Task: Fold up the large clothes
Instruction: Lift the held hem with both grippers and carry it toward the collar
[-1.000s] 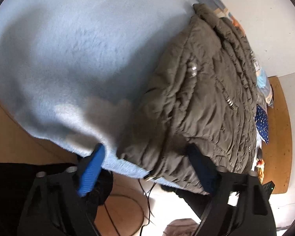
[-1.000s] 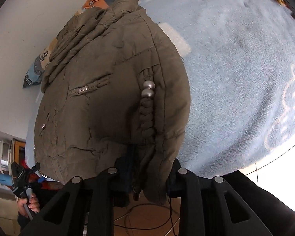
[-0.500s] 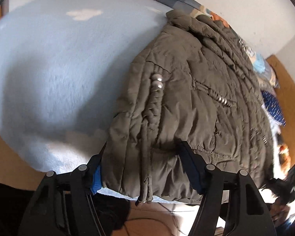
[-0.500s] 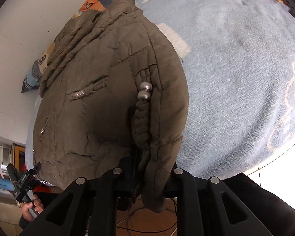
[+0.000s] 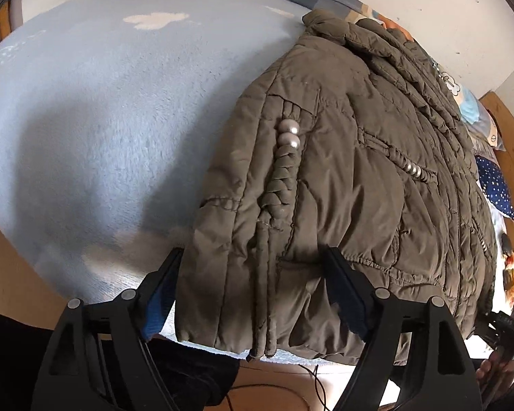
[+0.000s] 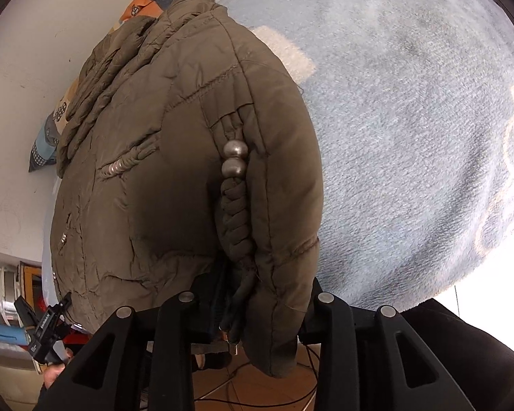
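An olive-brown quilted jacket (image 5: 342, 178) lies flat on a light-blue fleece blanket (image 5: 102, 109), collar at the far end. In the left wrist view its near hem corner, with a braided cord and two silver beads (image 5: 289, 134), sits between the fingers of my left gripper (image 5: 253, 294). Those jaws are opening and stand wide beside the fabric. In the right wrist view the jacket (image 6: 161, 178) has a puffy hem fold and braided cord (image 6: 236, 226) between the fingers of my right gripper (image 6: 265, 303). Its jaws are opening too. The fold's tip hangs below the fingers.
The blanket (image 6: 411, 137) covers a bed that ends just under both grippers, with wood floor and cables below. Patterned pillows (image 5: 493, 188) line the white wall behind the jacket. A hand holding a black device (image 6: 46, 328) shows at the jacket's far hem side.
My left gripper swung over the jacket's hem corner, narrowed around it, then widened again. My right gripper stayed in place; its jaws squeezed the hem fold and have now spread apart.
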### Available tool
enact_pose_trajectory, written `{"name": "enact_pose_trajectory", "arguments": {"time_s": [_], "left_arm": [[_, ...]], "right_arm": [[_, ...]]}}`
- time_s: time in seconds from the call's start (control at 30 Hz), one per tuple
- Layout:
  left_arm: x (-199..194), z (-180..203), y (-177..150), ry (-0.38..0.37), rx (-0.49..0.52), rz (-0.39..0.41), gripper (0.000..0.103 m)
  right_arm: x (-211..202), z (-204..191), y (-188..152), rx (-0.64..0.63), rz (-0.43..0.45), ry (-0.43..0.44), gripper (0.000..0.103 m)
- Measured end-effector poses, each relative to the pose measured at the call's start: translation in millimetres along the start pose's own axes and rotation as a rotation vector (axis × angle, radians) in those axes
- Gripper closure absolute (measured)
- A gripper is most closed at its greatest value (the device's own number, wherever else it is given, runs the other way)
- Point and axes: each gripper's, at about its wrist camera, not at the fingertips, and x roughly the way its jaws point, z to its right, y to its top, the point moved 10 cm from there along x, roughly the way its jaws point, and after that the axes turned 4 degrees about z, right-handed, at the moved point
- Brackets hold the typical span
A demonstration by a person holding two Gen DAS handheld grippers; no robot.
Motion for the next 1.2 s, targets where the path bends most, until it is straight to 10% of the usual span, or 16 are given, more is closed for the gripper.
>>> {"name": "enact_pose_trajectory", "arguments": {"time_s": [0.13, 0.3, 0.47, 0.83, 1.2], "left_arm": [[-0.3, 0.2, -0.9, 0.011, 0.018, -0.012, 0.021], [-11.3, 16.7, 2.1, -0.036, 0.079, 0.027, 0.065], [-29.1, 23.8, 6.6, -0.054, 0.117, 0.088, 0.081], [-101.1, 51.4, 28.2, -0.117, 0.268, 0.31, 0.085], [-140.7, 51.7, 44.2, -0.149, 0.261, 0.332, 0.085]], "right_arm": [[-1.7, -3.5, 1.2, -0.001, 0.001, 0.01, 0.078], [-14.6, -16.6, 1.9, -0.104, 0.053, -0.01, 0.09], [-41.3, -34.0, 11.0, -0.138, 0.165, 0.04, 0.09], [-110.4, -80.3, 24.2, -0.295, 0.37, 0.131, 0.091], [-162.5, -94.5, 26.6, -0.387, 0.433, 0.175, 0.091]]}}
